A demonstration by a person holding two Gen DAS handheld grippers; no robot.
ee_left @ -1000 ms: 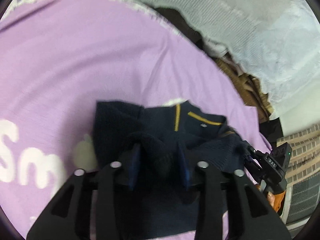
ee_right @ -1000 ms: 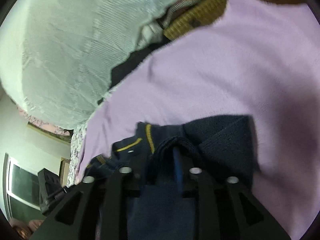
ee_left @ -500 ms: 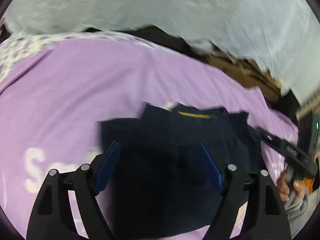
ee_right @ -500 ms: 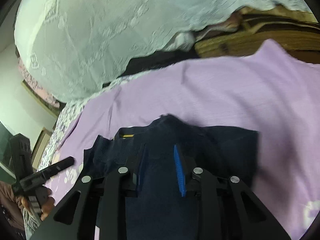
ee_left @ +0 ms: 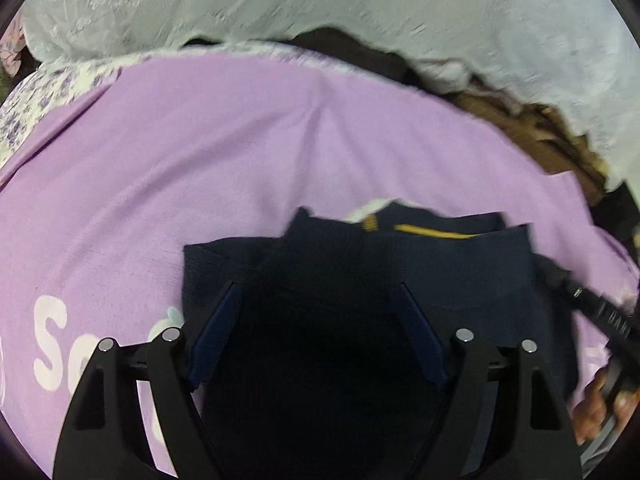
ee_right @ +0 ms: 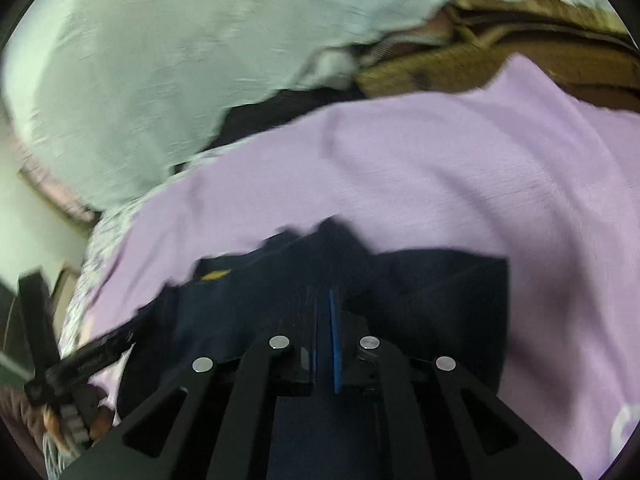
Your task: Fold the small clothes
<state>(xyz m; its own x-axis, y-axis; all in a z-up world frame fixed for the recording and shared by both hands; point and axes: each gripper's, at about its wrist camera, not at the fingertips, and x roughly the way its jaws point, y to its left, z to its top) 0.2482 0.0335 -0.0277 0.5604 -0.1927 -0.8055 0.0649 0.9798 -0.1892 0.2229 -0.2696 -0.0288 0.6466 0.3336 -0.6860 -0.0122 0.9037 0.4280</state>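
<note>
A small navy garment (ee_left: 400, 264) with yellow trim at its collar lies folded on the purple cloth (ee_left: 200, 152). My left gripper (ee_left: 316, 292) is open, its blue pads spread wide just above the garment. My right gripper (ee_right: 324, 300) is shut on a fold of the navy garment (ee_right: 440, 288), the blue pad pressed against dark fabric. The right gripper shows in the left wrist view (ee_left: 600, 316) at the garment's right edge. The left gripper shows in the right wrist view (ee_right: 72, 364) at the left.
The purple cloth (ee_right: 480, 168) has white lettering (ee_left: 52, 340) at its left. A white lace cover (ee_left: 360, 8) lies behind it. Brown fabric (ee_right: 500, 52) and a dark item (ee_left: 344, 40) lie at the far edge. A floral sheet (ee_left: 48, 88) shows at the left.
My left gripper let go of the garment and opened wide. My right gripper loosened half a second ago and has shut on the fabric again. The garment now lies flatter.
</note>
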